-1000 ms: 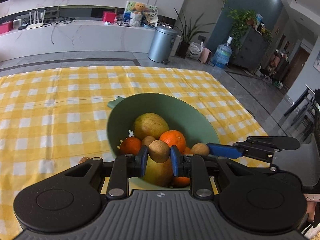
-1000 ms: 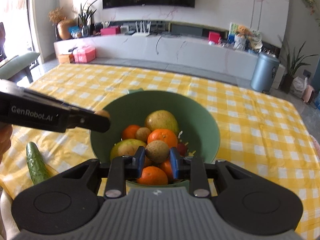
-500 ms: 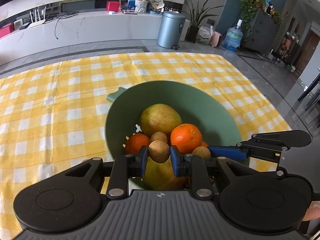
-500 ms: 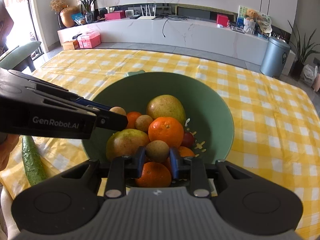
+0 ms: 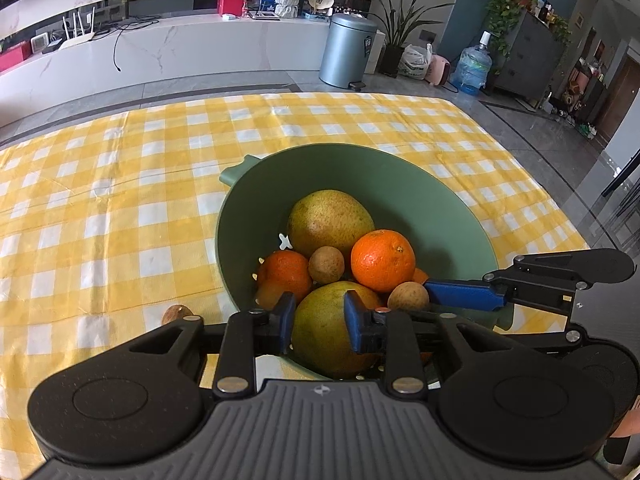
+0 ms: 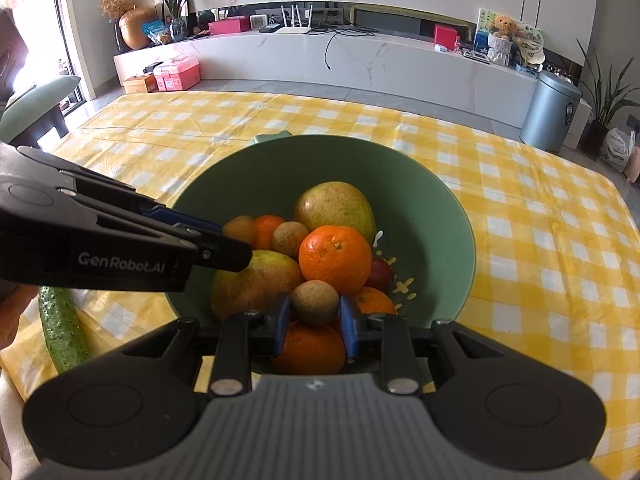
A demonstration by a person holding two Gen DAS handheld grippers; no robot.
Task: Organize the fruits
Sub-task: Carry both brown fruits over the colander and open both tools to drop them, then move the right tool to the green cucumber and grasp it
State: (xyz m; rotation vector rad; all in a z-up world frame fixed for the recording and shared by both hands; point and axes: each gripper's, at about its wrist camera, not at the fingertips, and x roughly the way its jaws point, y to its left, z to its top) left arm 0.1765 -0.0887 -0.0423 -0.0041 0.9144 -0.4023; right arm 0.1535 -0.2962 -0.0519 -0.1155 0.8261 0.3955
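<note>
A green bowl [image 5: 460, 216] [image 6: 448, 208] on the yellow checked cloth holds mangoes, oranges and small brown fruits. My left gripper [image 5: 319, 322] is open and empty over the bowl's near side, above a mango [image 5: 324, 332]. A small brown fruit [image 5: 326, 265] lies among the oranges just beyond it. My right gripper [image 6: 314, 322] is shut on a small brown fruit [image 6: 315, 302] and holds it over the bowl. The right gripper shows in the left wrist view [image 5: 432, 300] with that fruit [image 5: 408, 297]. The left gripper shows in the right wrist view [image 6: 228, 242].
A cucumber [image 6: 64, 328] lies on the cloth left of the bowl. A small brown fruit [image 5: 176, 314] lies on the cloth by the bowl's left side. The table's right edge [image 5: 560, 216] is near the bowl.
My left gripper has opened and let go of its small brown fruit, which now lies in the bowl. Both grippers have come lower over the bowl. The right one still holds its fruit.
</note>
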